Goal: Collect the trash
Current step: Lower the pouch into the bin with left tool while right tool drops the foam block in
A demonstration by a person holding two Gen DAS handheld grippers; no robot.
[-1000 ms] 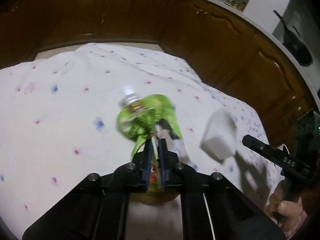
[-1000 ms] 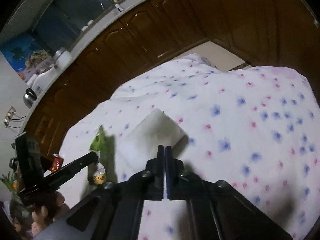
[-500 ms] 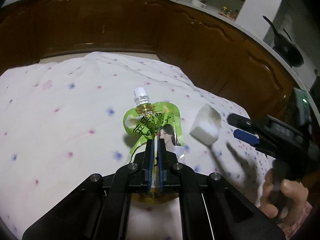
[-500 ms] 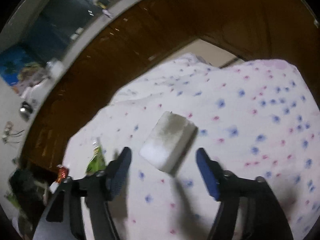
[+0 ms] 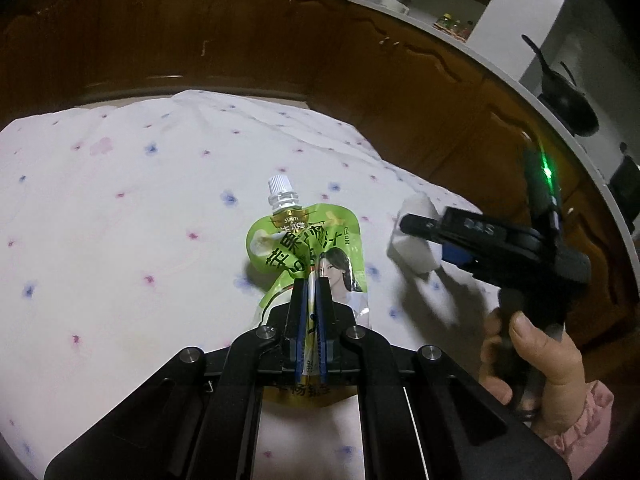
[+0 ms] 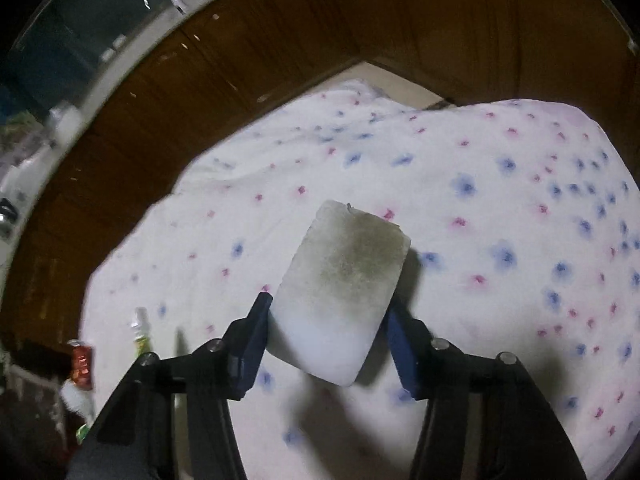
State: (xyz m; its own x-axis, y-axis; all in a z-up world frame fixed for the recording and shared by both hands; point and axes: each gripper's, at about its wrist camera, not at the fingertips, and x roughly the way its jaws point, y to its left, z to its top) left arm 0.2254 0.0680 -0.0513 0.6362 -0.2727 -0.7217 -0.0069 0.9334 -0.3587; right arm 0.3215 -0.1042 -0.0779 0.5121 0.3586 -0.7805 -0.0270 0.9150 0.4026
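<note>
While clamping pouch (image 5: 310,256), left tongs (image 5: 310,300); right tongs (image 6: 326,320) astride sponge (image 6: 344,280).

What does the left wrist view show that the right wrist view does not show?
Only the left wrist view shows the left gripper shut on the green pouch, with its print, its white cap, and the person's hand on the other handle.

Only the right wrist view shows the dirty grey face of the sponge, and a red packet at the left edge. There the pouch is only a small blur.

Both show the flowered cloth, the sponge and the right gripper, open around the sponge.
</note>
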